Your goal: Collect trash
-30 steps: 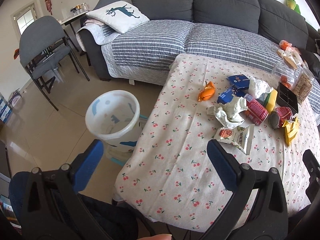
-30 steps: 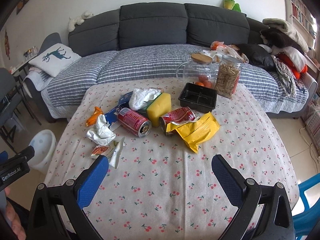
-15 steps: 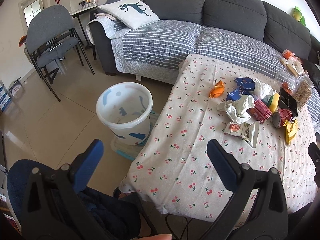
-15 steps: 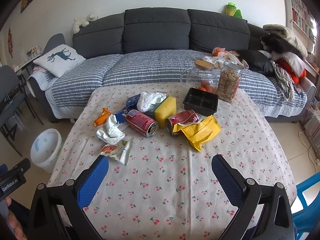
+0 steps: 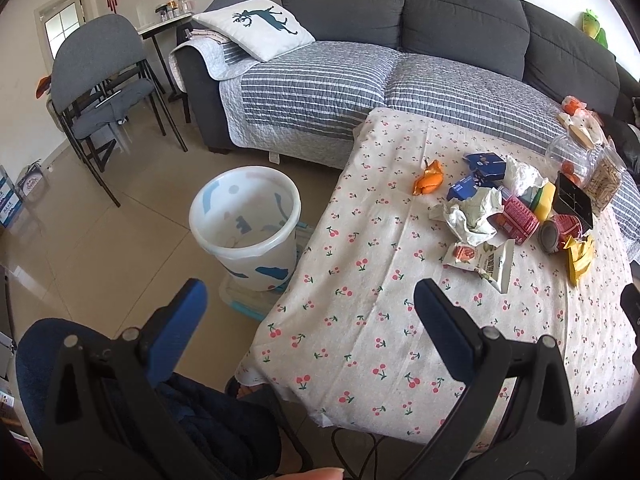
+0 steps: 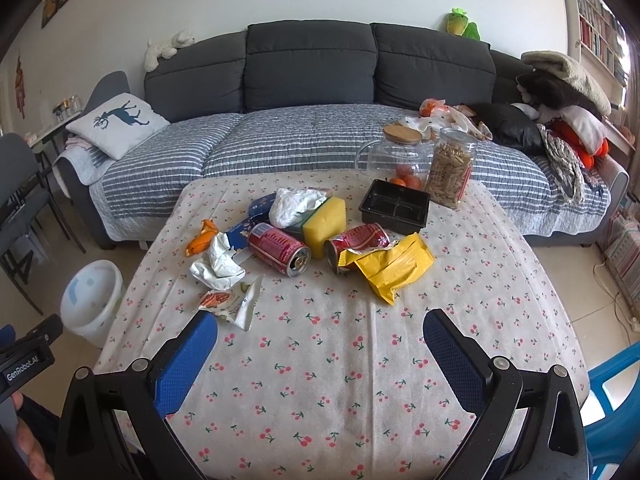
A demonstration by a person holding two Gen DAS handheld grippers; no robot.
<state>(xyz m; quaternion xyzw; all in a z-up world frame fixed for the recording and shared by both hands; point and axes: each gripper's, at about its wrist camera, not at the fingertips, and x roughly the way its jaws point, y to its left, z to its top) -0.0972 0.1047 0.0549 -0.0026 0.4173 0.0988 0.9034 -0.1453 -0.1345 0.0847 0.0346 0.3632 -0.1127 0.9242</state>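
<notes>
Trash lies in a cluster on the cherry-print table [image 6: 340, 380]: two red cans [image 6: 279, 248] [image 6: 356, 242], a yellow wrapper [image 6: 390, 266], crumpled white paper [image 6: 218, 262], a snack packet [image 6: 232, 302], an orange wrapper [image 6: 202, 236] and blue cartons [image 5: 484, 162]. A white bin [image 5: 246, 226] stands on the floor left of the table. My left gripper [image 5: 310, 306] is open and empty above the table's near left corner. My right gripper [image 6: 320, 332] is open and empty over the table's near side, short of the trash.
A yellow sponge [image 6: 324, 220], a black tray [image 6: 394, 206], a glass jug [image 6: 394, 154] and a jar of sticks [image 6: 450, 172] stand behind the trash. A grey sofa [image 6: 312, 120] lies beyond the table. Folding chairs [image 5: 102, 92] stand left, a blue chair [image 6: 616, 396] right.
Both grippers have pulled back and risen, so the table and bin look farther away. The left view has swung a little left. Both stay open and empty.
</notes>
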